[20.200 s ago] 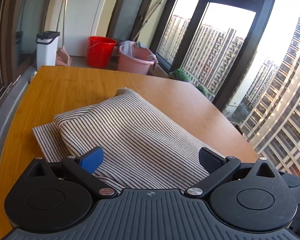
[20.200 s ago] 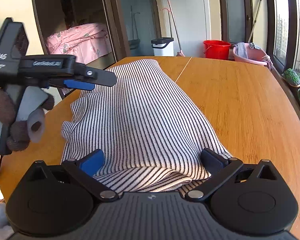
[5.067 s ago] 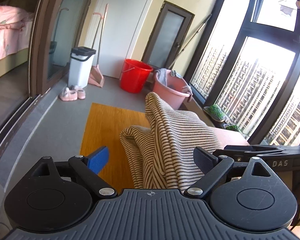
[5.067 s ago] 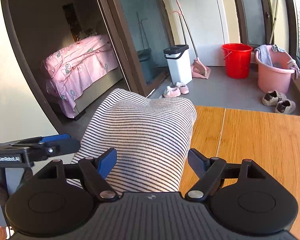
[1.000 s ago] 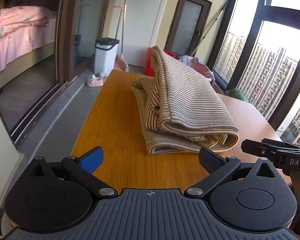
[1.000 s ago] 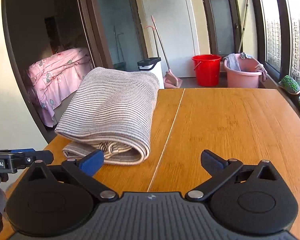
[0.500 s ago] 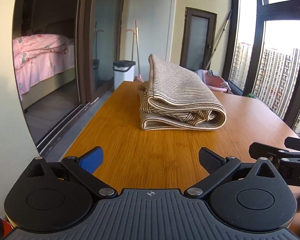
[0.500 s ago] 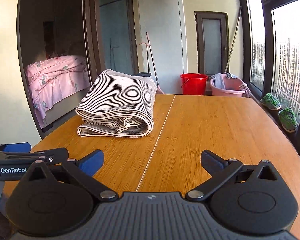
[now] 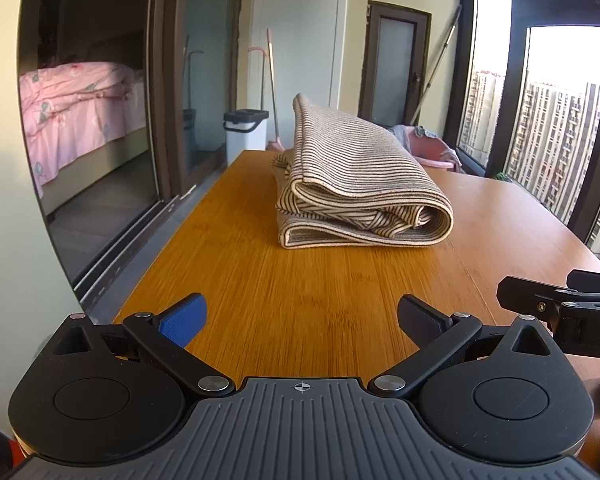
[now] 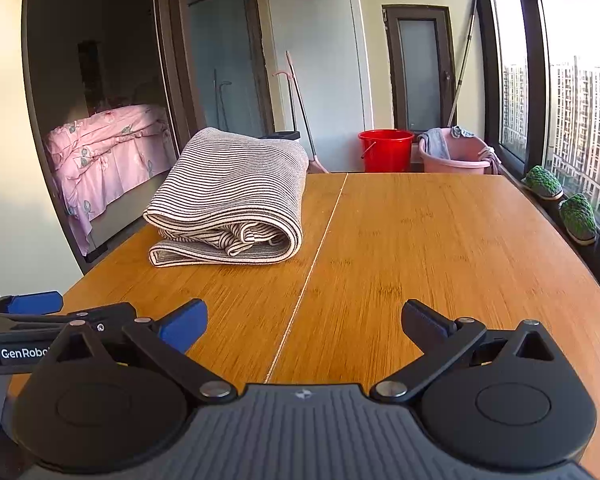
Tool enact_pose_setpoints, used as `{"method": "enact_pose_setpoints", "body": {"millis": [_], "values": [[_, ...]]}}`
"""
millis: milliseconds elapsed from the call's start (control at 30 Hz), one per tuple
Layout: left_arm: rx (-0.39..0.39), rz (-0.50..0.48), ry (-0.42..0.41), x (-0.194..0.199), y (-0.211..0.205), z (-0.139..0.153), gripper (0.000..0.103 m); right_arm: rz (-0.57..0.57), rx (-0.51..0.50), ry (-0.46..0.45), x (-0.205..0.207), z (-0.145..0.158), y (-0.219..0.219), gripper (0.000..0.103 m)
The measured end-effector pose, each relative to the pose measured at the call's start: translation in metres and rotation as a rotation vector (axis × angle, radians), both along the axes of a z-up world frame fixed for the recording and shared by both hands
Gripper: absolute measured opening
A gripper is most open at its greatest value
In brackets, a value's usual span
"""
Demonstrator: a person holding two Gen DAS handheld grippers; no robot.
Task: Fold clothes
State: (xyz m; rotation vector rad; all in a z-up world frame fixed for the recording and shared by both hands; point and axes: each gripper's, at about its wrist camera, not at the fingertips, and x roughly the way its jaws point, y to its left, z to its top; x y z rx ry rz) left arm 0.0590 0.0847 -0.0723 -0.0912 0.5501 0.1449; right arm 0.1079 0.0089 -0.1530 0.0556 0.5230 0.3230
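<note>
One folded striped garment (image 10: pixel 236 196) on one wooden table (image 10: pixel 440 248). Two grippers: left gripper (image 9: pixel 302 322), right gripper (image 10: pixel 304 322). One red bucket (image 10: pixel 385 150), one pink basin (image 10: pixel 454 157), one white bin (image 9: pixel 246 134), two green slippers (image 10: pixel 560 204).

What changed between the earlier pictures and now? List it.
The striped garment, earlier spread out and then lifted in both tools, now lies let go as a folded bundle on the wooden table. The left tool and right tool have backed away, open and empty. Red bucket unchanged.
</note>
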Motion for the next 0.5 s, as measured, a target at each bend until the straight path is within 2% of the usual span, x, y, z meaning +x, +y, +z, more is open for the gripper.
{"method": "enact_pose_setpoints", "body": {"millis": [500], "values": [[-0.008,-0.001,0.012,0.0005,0.0004,-0.002,0.103,-0.005,-0.008,0.003,-0.0008,-0.0007,0.0006,0.103]]}}
